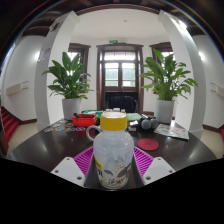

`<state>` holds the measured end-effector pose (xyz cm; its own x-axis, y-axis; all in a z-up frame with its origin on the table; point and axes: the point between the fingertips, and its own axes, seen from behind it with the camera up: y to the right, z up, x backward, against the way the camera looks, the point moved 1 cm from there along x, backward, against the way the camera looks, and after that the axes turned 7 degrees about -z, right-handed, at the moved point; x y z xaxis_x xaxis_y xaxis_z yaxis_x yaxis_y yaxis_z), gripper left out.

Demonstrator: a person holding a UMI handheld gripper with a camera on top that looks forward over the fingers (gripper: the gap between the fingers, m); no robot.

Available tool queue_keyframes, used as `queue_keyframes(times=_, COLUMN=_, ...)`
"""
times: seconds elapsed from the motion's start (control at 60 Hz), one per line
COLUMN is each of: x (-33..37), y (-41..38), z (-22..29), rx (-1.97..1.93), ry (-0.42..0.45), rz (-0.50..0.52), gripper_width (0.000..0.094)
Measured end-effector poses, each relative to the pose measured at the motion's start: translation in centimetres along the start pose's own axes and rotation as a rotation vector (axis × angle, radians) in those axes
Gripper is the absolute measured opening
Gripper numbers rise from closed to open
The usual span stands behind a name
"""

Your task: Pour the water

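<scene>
A clear plastic bottle (pixel 112 150) with a yellow cap (pixel 114 121) and a printed label stands upright between my gripper's fingers. Both magenta pads (pixel 85 158) press against its sides, so my gripper (pixel 113 168) is shut on the bottle. The bottle is over the near part of a dark round table (pixel 45 148). A red round coaster-like disc (pixel 148 144) lies on the table just right of the bottle. The bottle's base is hidden below the fingers.
A red container (pixel 84 121) and other dark items (pixel 150 123) sit on the far side of the table. Two large potted plants (pixel 69 80) (pixel 165 80) stand either side of a door (pixel 120 78) with windows. A dark chair (pixel 121 101) stands beyond the table.
</scene>
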<state>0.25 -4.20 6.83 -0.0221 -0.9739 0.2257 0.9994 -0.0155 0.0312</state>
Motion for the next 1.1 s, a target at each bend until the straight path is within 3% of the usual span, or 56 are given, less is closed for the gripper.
queue_keyframes(times=0.233, x=0.0, y=0.8, z=0.2, rx=0.005, ry=0.012, rz=-0.047, gripper_width=0.0441)
queue_keyframes(times=0.6, x=-0.6, y=1.4, z=0.7, rx=0.149, ry=-0.010, rz=-0.018, gripper_width=0.0440)
queue_keyframes(times=0.9, x=-8.1, y=11.6, z=4.3, rx=0.788, ry=-0.033, rz=-0.169, gripper_width=0.0439)
queue_keyframes(times=1.1, x=-11.9, y=12.2, z=8.8, rx=1.214, ry=0.029, rz=-0.220, gripper_width=0.0439)
